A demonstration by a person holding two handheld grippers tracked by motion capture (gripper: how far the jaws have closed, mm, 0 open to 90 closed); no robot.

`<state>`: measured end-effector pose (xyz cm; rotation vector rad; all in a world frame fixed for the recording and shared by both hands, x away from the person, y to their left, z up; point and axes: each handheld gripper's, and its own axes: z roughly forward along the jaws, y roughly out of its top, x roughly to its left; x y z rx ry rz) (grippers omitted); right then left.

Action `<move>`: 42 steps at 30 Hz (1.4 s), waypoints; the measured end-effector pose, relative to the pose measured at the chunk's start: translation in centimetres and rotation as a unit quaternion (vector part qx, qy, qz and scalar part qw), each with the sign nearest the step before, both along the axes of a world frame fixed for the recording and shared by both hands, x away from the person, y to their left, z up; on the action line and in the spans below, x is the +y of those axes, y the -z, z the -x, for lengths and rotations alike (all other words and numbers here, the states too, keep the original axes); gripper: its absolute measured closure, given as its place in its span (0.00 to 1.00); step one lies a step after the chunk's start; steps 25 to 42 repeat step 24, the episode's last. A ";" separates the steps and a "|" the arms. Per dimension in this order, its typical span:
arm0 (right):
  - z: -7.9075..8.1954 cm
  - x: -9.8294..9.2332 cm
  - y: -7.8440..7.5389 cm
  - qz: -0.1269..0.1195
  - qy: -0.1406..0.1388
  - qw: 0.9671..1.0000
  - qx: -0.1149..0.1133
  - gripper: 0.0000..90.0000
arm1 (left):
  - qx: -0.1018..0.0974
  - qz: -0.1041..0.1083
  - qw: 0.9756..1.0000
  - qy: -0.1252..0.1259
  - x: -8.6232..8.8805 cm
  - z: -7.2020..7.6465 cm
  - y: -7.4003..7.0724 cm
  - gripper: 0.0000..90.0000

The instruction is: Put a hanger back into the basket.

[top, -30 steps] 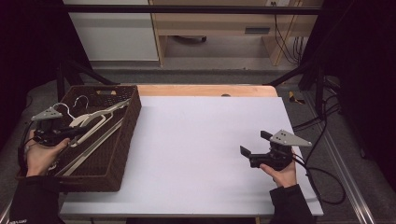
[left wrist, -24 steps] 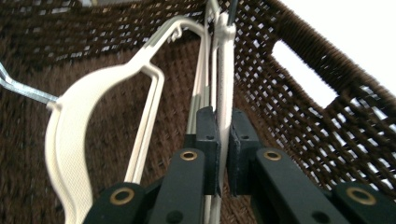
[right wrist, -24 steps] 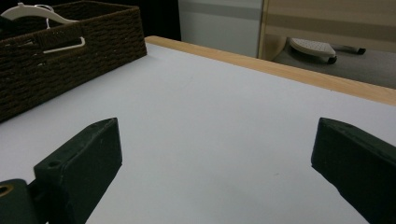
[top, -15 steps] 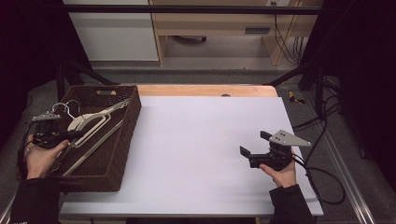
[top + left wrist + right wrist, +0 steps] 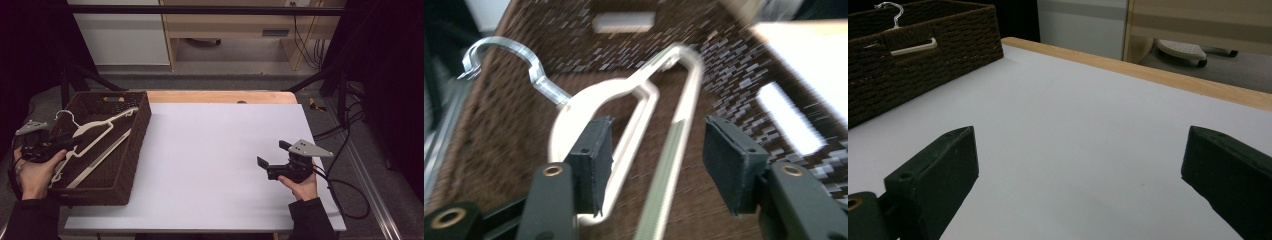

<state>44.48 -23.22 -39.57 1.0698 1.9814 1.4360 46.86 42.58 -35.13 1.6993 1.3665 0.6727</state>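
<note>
A white plastic hanger (image 5: 95,131) with a metal hook (image 5: 499,45) lies slanted in the brown wicker basket (image 5: 140,131) at the table's left. My left gripper (image 5: 74,142) hovers over the basket's near left part. Its jaws have just been opening, and they now stand apart. The hanger (image 5: 634,100) runs between the jaws of the left gripper (image 5: 656,150), and the pads do not press on it. My right gripper (image 5: 273,154) rests low over the white table at the right, open and with nothing in it. In the right gripper view, that gripper (image 5: 1078,165) points across the table toward the basket (image 5: 923,65).
The white tabletop (image 5: 210,150) stretches between the basket and the right hand, with a wooden strip (image 5: 220,96) along its far edge. Cables (image 5: 340,185) trail off the right side. A cabinet (image 5: 120,35) and a desk stand beyond the table.
The left gripper's jaws have opened and let go of the hanger, which has settled lower in the basket. The left hand has shifted slightly left. The right hand has not moved.
</note>
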 end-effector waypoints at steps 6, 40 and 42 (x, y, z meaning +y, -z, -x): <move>0.0 -0.3 0.0 -0.004 0.003 1.000 0.000 0.02 | -0.066 0.026 0.996 0.045 -3.4 1.8 -1.1 0.31; 0.4 -2.1 -0.4 -0.023 0.018 1.000 -0.006 0.02 | -0.121 0.053 0.976 0.172 -14.2 5.0 -0.5 0.12; 0.4 -2.1 -0.4 -0.023 0.018 1.000 -0.006 0.02 | -0.121 0.053 0.976 0.172 -14.2 5.0 -0.5 0.12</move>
